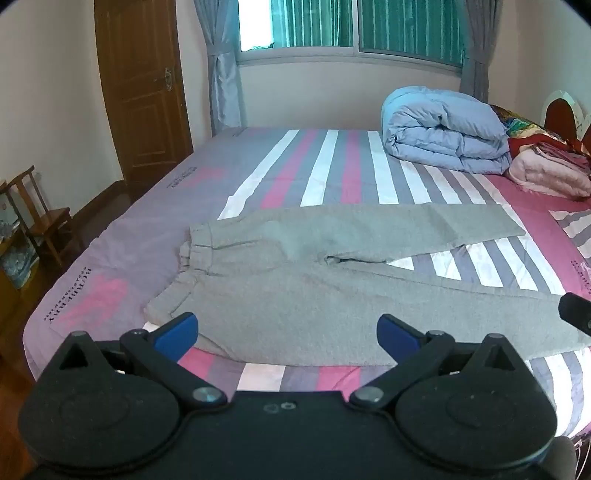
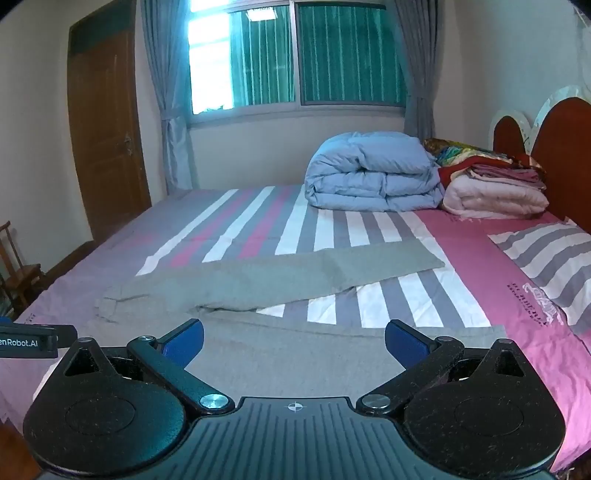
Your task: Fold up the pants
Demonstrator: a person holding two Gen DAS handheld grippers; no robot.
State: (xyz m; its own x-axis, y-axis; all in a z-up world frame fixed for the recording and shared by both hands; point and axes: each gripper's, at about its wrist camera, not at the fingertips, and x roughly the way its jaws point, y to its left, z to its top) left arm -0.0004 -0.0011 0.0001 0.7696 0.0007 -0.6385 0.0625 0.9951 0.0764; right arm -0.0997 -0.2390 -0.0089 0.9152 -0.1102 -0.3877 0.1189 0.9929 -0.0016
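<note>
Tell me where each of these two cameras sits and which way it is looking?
Left wrist view: sits behind the left gripper, looking down over the waistband end of the grey pants; its open blue-tipped jaws show, with the other gripper's tip at right.
Right wrist view: sits behind the right gripper, looking across the pant legs toward the headboard; its open jaws show.
Both share: the striped bed, blue duvet, window and door.
</note>
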